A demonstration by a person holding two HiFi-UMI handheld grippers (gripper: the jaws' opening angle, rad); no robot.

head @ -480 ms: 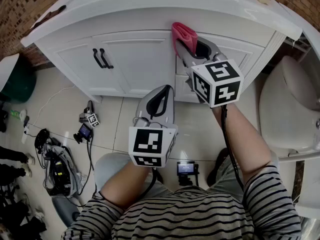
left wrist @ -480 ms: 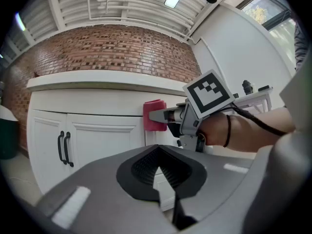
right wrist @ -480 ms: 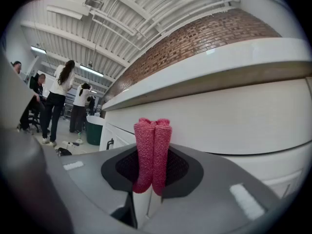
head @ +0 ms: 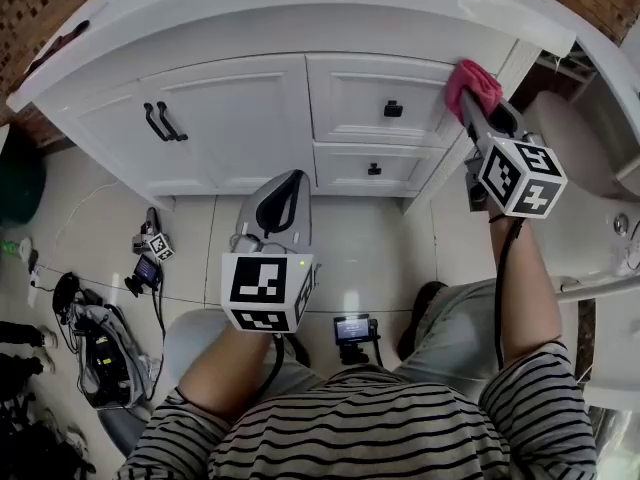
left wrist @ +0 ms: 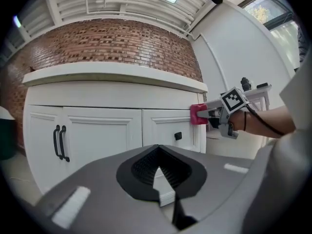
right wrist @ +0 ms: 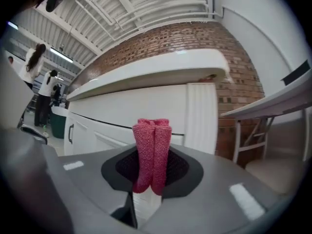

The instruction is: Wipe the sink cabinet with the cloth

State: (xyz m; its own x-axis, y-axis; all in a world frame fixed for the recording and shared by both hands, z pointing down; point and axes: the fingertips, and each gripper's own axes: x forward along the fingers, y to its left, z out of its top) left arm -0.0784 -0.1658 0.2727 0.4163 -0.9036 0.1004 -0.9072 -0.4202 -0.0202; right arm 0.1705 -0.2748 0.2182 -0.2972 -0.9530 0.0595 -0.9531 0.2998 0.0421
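Head view: white panelled sink cabinet [head: 240, 118]. The right gripper [head: 472, 108] holds a folded pink knit cloth [head: 473, 83] at the cabinet's upper right corner. The left gripper [head: 288, 183] hangs well apart, before the doors.
Left gripper view: jaws together, nothing between them.
Right gripper view: jaws clamped on the cloth, which stands upright.

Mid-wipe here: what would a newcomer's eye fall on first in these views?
First the pink cloth, pinched in the right claw up at the top right corner of the white cabinet. Next come the paired black handles on the left doors. The left claw, shut and empty, hangs low in front of the doors.
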